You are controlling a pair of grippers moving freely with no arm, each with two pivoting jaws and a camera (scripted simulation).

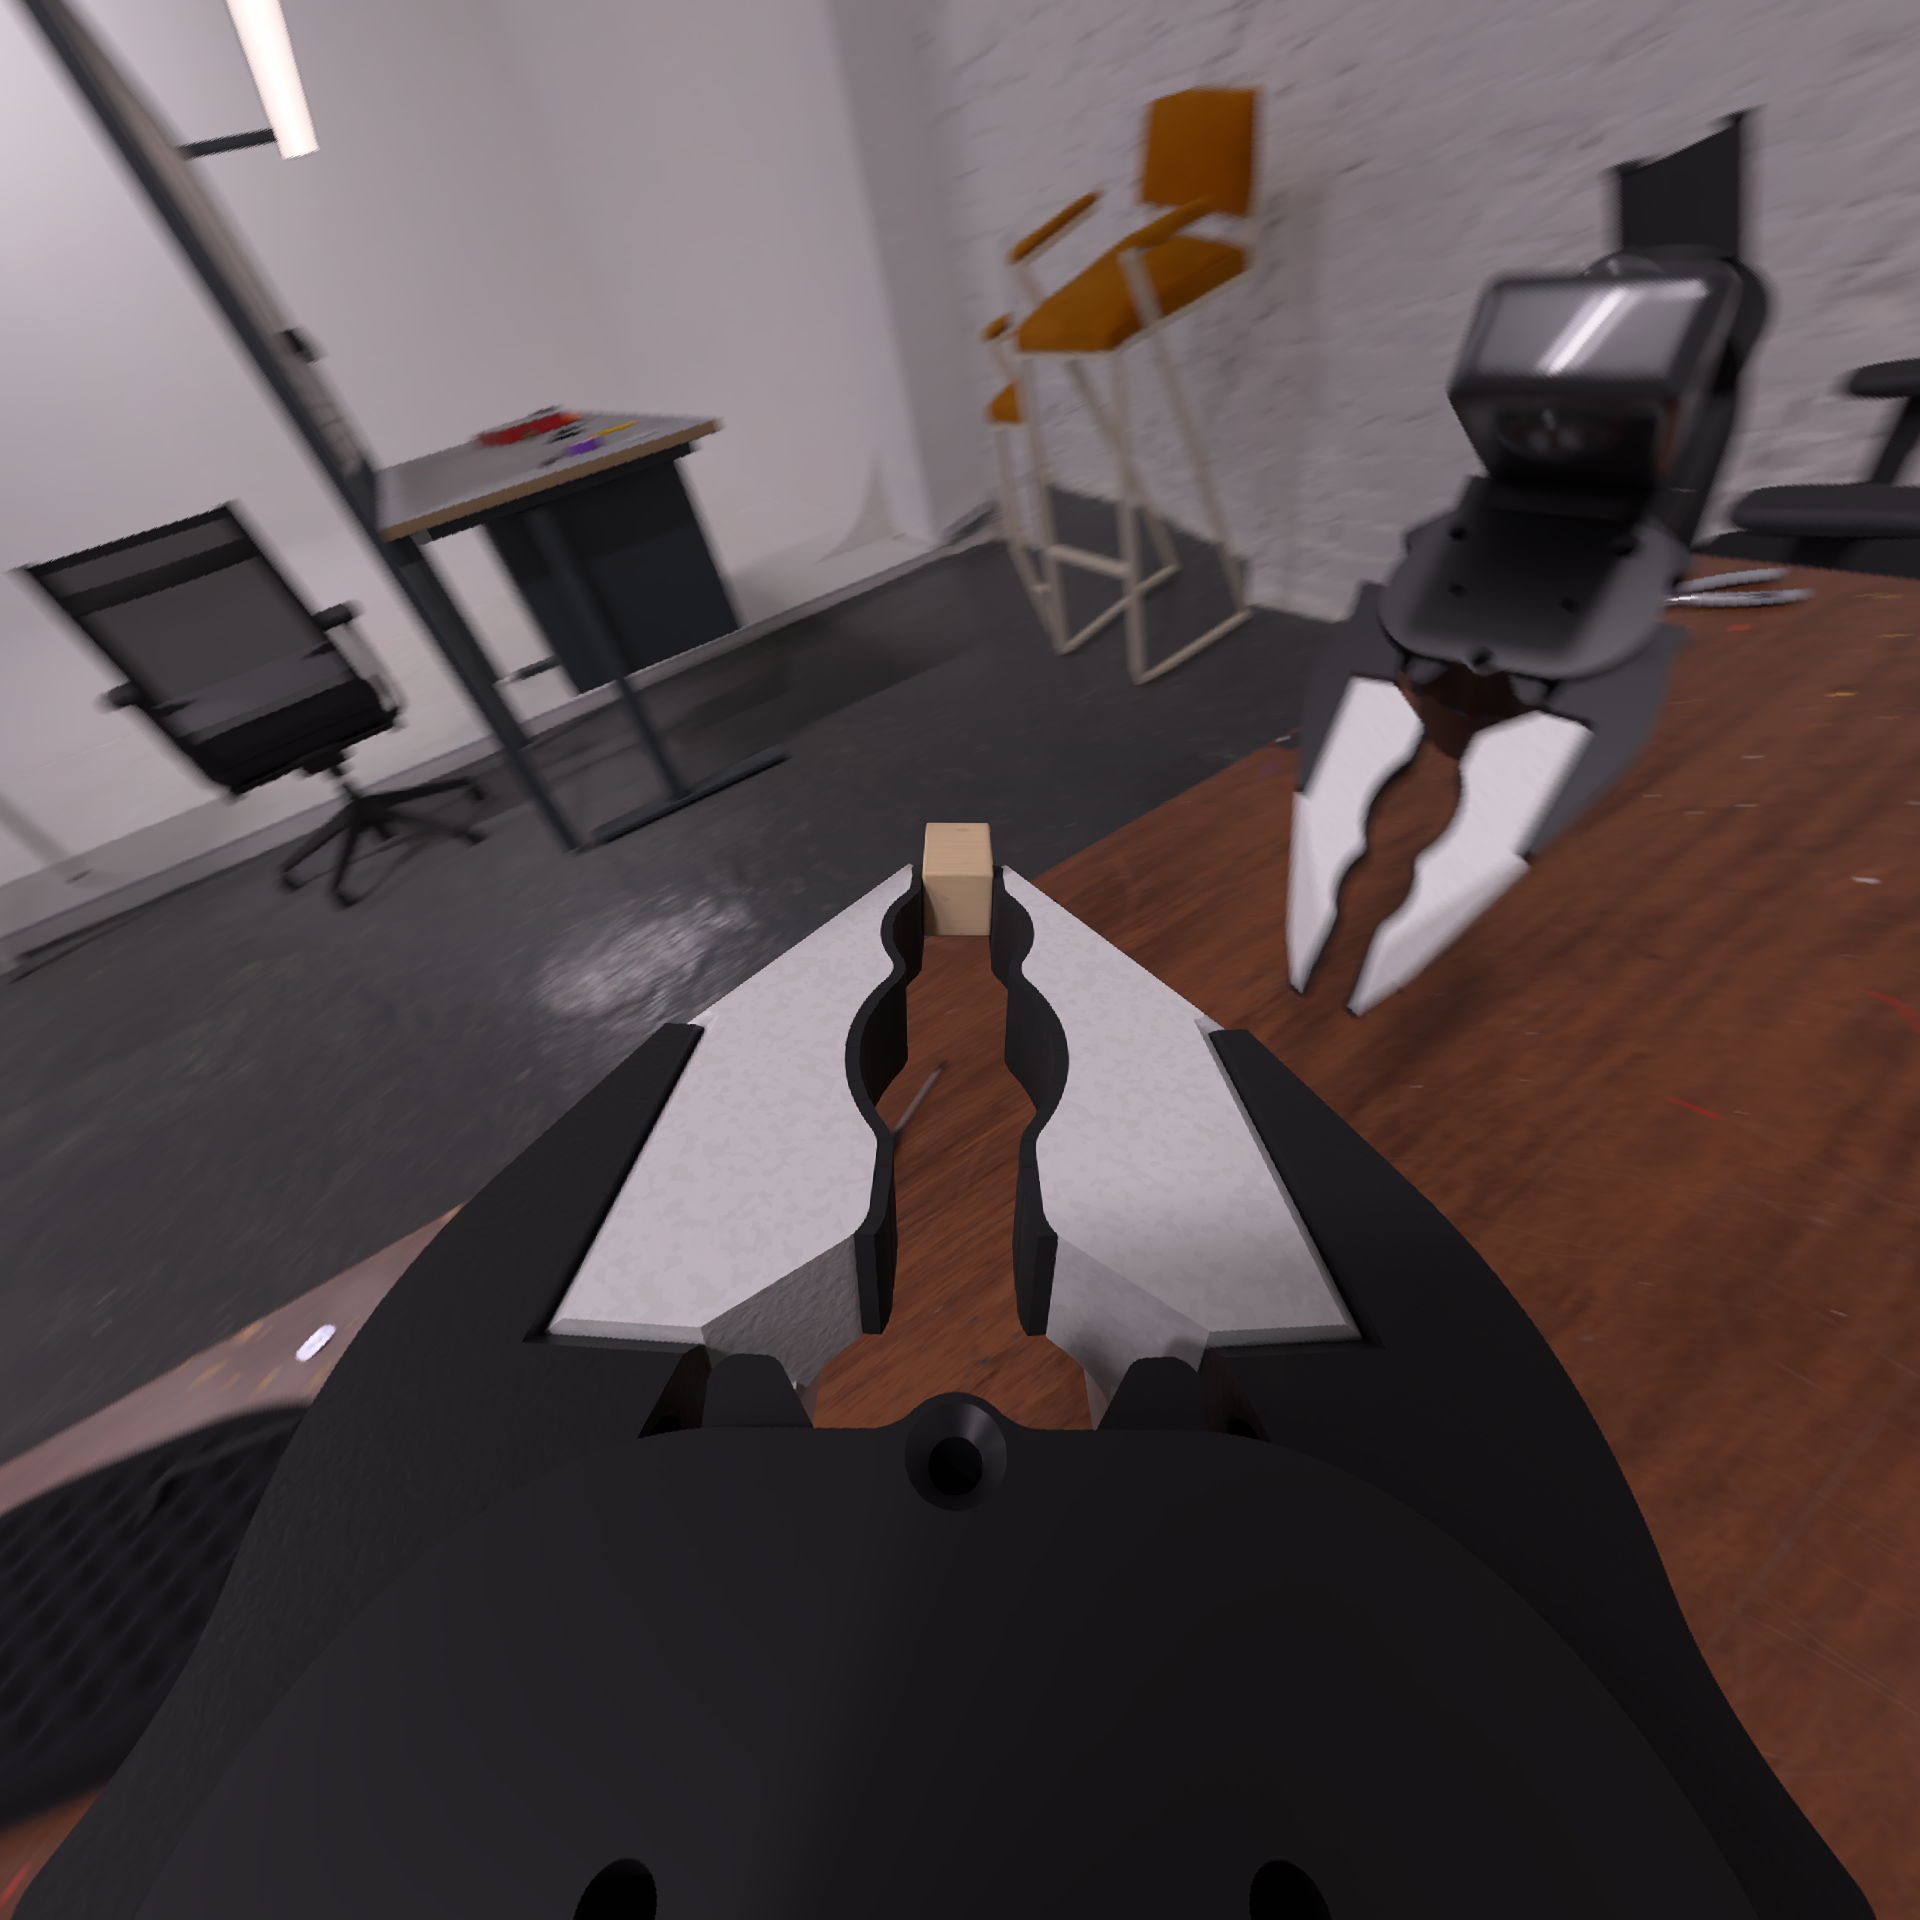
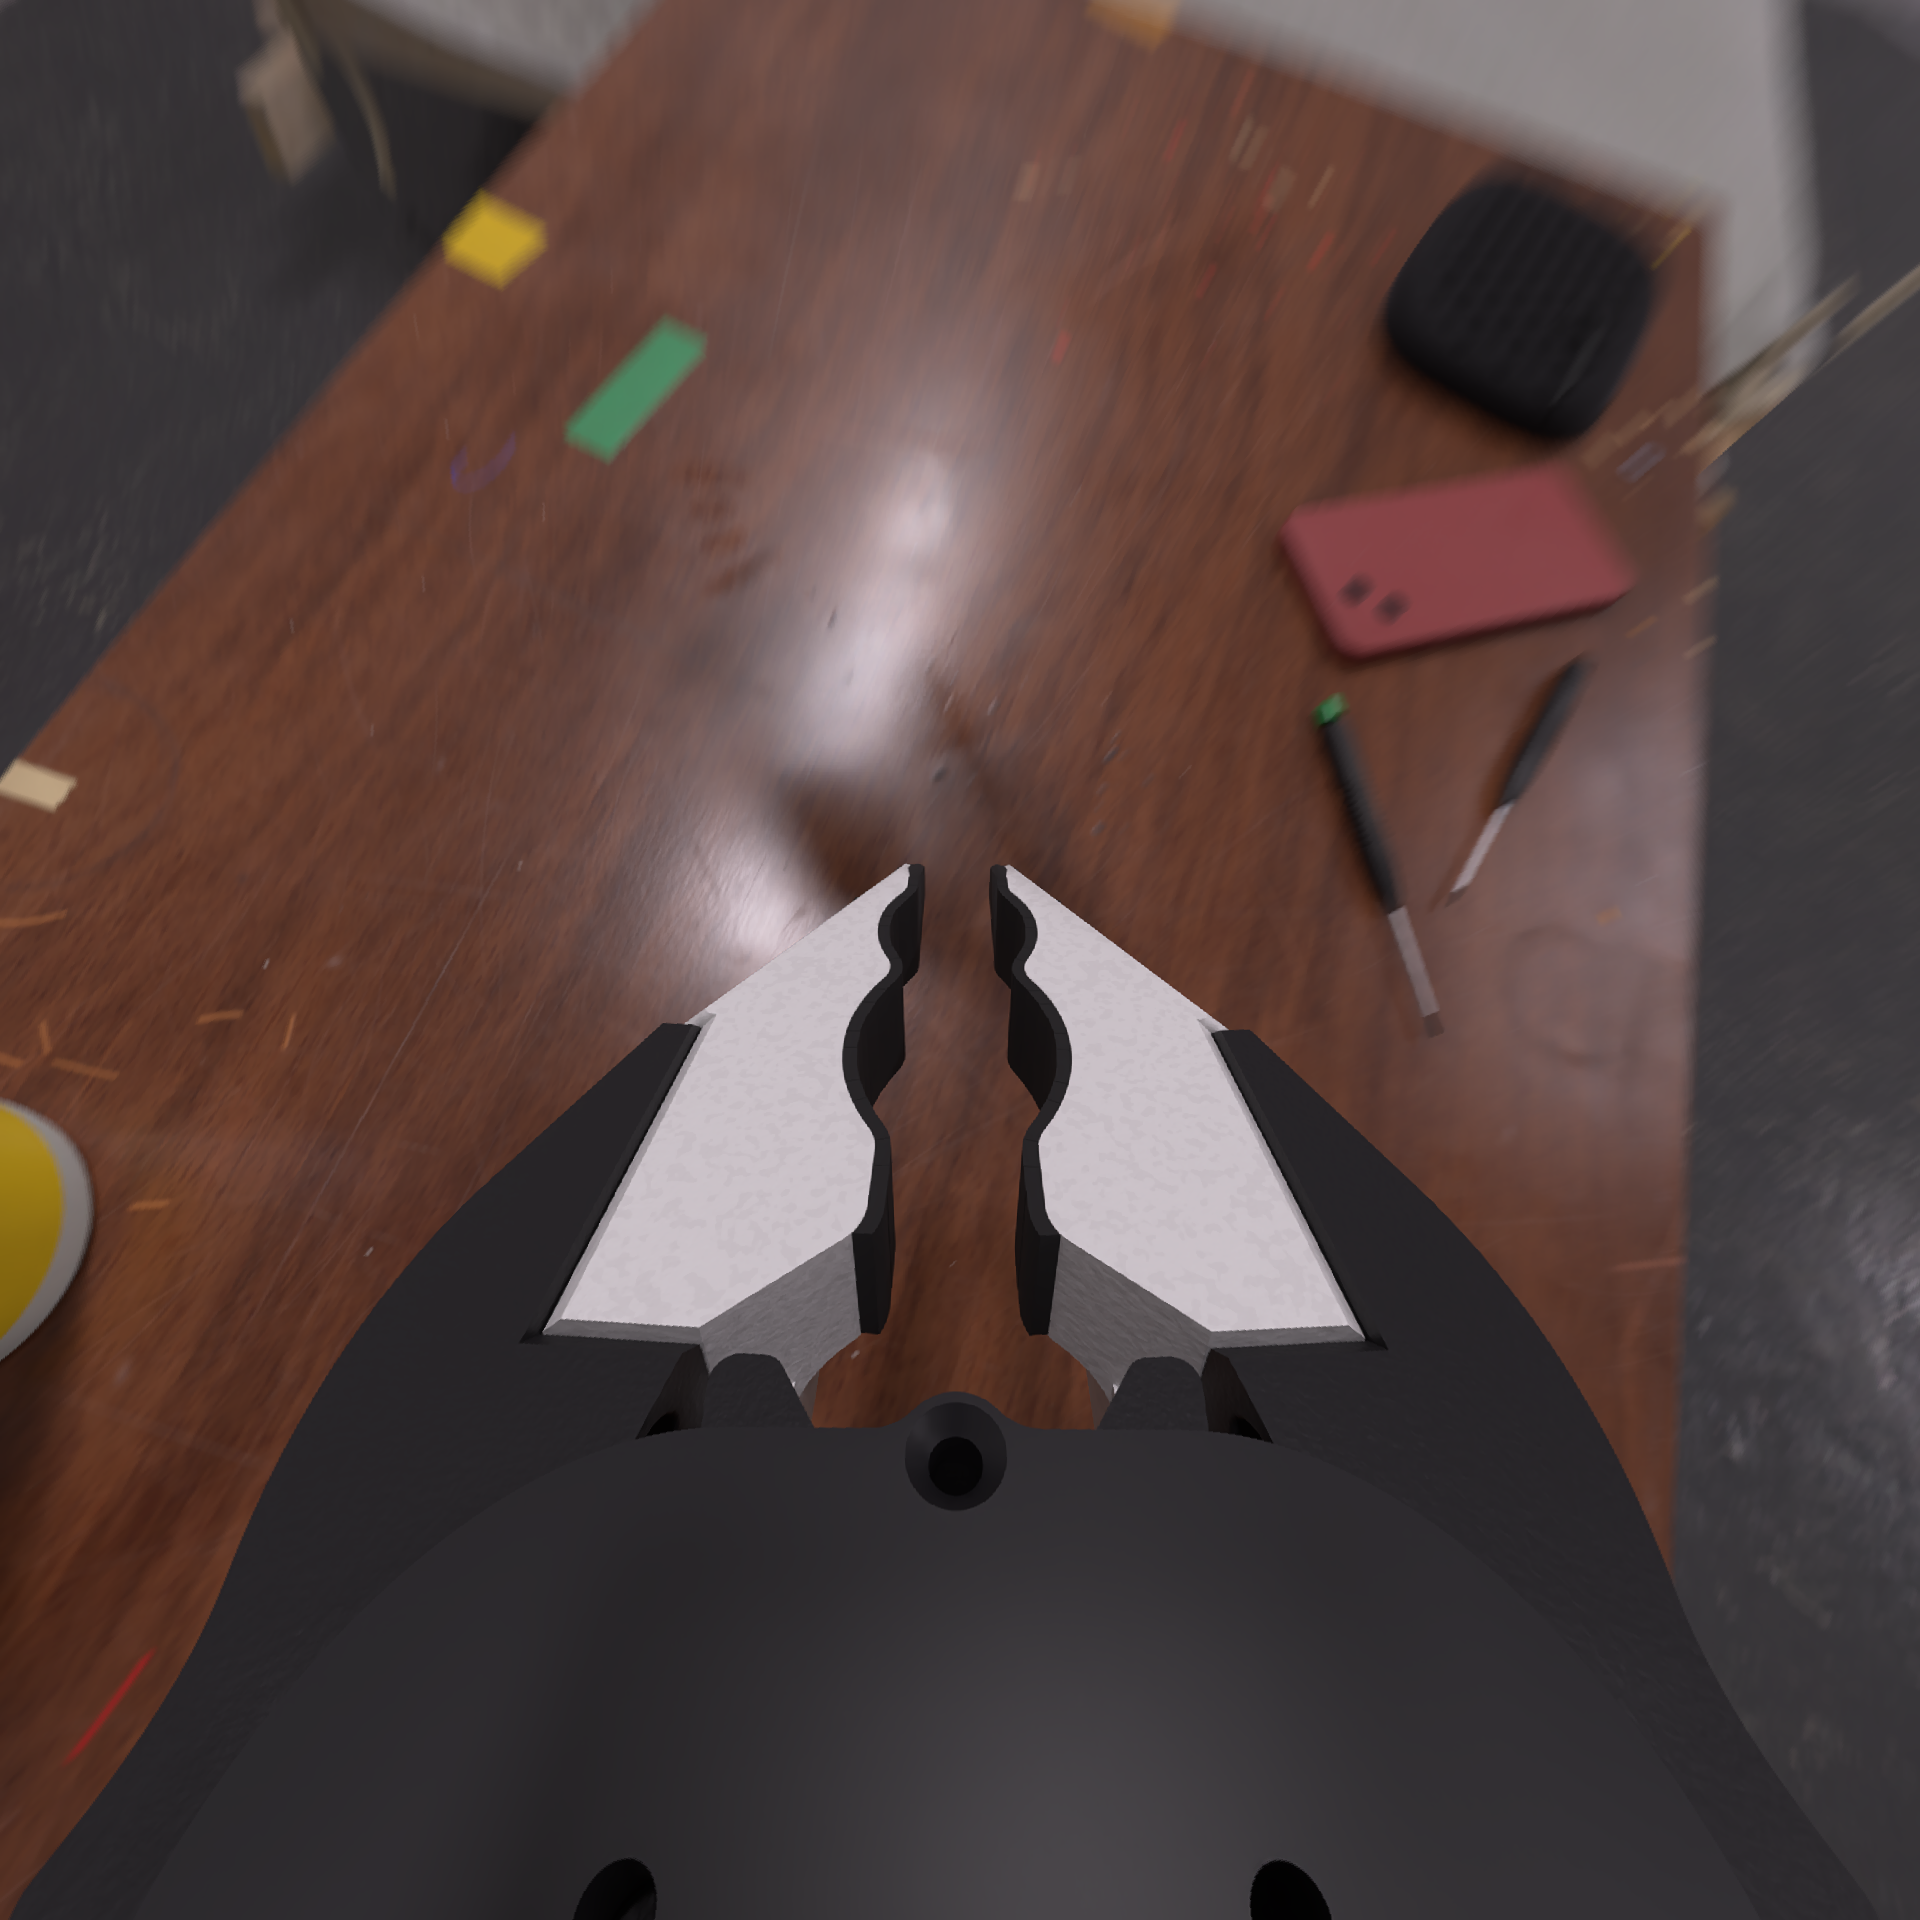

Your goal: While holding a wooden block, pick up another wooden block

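Above brown wooden table [image 1: 1558, 1143], left gripper [image 1: 958, 883] grips one pale wooden cube [image 1: 956, 881] at fingertips. Right gripper [image 2: 956, 883] hangs with fingers slightly parted, nothing between. Elsewhere on table: one red phone [image 2: 1455, 561], two pens [image 2: 1382, 862], one green block [image 2: 636, 387], one yellow block [image 2: 494, 241].

A ceiling strip light [image 1: 272, 78] is lighting my room evenly; white glare is pooling on the table [image 2: 904, 582]; backgrounds are smearing with blur toward wide-angle edges while my near fingers are staying sharp

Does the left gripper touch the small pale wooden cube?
Touching. In the left wrist view, the left gripper has its jaws pressed against both sides of the small pale wooden cube.
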